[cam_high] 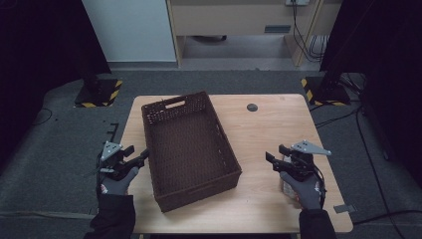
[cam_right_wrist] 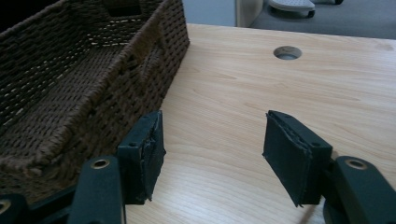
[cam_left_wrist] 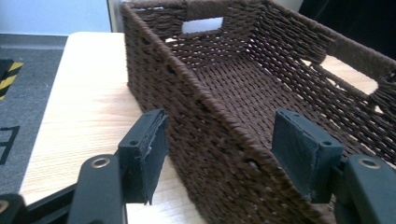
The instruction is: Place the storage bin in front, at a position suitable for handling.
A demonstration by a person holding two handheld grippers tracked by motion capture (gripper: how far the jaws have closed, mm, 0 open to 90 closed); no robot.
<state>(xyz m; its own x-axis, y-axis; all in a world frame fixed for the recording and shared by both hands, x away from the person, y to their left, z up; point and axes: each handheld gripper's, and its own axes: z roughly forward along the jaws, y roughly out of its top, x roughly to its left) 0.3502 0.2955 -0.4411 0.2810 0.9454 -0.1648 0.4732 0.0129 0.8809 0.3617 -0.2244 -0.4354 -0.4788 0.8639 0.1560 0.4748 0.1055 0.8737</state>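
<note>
The brown woven basket (cam_high: 189, 149) stands empty in the middle of the surface (cam_high: 263, 129), turned a little. The left tongs (cam_high: 141, 155) are apart, with the basket's long wall between the jaws but not yet pinched. The right tongs (cam_high: 274, 160) are also apart, beside the basket and holding nothing. The step seems to be taking hold of the basket; next the left jaws should close on the wall.

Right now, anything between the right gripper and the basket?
No. In the high view, only bare table separates the right gripper from the basket; the right gripper view agrees.
</note>
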